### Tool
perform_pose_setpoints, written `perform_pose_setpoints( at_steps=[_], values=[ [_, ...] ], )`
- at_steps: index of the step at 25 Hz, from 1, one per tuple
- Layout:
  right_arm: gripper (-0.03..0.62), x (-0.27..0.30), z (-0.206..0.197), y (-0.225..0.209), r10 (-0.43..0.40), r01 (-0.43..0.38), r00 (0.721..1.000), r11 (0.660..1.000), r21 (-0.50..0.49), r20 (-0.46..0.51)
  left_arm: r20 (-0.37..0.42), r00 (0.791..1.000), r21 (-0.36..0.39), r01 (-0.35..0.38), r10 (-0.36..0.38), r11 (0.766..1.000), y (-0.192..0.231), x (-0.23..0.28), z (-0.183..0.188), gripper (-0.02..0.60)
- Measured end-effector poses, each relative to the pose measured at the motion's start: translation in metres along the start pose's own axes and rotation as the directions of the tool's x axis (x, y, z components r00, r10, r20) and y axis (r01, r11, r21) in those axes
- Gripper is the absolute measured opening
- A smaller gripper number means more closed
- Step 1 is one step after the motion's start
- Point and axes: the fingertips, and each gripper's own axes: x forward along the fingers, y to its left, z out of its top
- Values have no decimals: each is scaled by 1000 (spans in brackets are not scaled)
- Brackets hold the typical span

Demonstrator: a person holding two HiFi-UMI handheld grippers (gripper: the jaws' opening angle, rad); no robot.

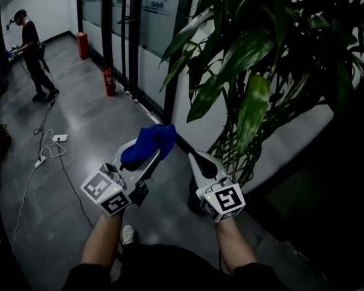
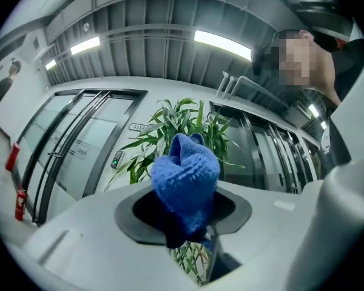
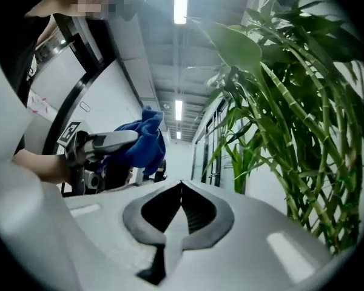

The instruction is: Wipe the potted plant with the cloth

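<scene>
While the left hand-held gripper (image 1: 150,156) pinches the blue cloth (image 1: 148,143) tight and the right hand-held gripper (image 1: 194,158) is closed on nothing, the potted plant (image 1: 249,53) stands at one o'clock. I judge it best to steady a leaf (image 1: 252,111) from below, wiping stem to tip.

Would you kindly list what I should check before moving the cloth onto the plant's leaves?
1. Blue cloth held: ok, the left gripper has its jaws shut on it.
2. Right gripper free: ok, jaws together, nothing between.
3. Plant ahead: ok, its leaves fill the upper right of the head view.
4. Cloth on a leaf: not ok, it is apart from them.
5. Pot steady: cannot tell, the pot is not clearly visible.
</scene>
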Motion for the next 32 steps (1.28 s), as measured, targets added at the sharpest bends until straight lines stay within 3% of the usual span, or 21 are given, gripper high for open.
perform_pose_setpoints(
  at_steps=[3,8,15,19,24,28,32],
  values=[
    [3,11,1,-23,-160,160,987,987,-8,6,-18,992,-5,123,-123,992,28,20,5,155],
    [3,21,7,-54,-384,384,923,923,11,22,-21,954,-34,299,-299,954,65,57,13,155],
    [3,30,9,-58,-540,540,842,842,-23,-2,-24,886,-103,458,-462,883,86,87,14,155],
    [3,22,14,-64,-591,591,807,806,-33,0,-19,857,-105,510,-515,854,78,107,19,153],
    [3,21,31,-80,-601,602,798,796,-61,31,-2,824,31,567,-567,823,59,138,52,153],
    [3,30,52,-98,-592,596,803,799,-81,70,-22,826,99,563,-564,821,52,174,79,153],
    [3,41,59,-109,-570,574,819,813,-100,69,-68,829,147,558,-555,817,39,201,78,153]
  ],
)
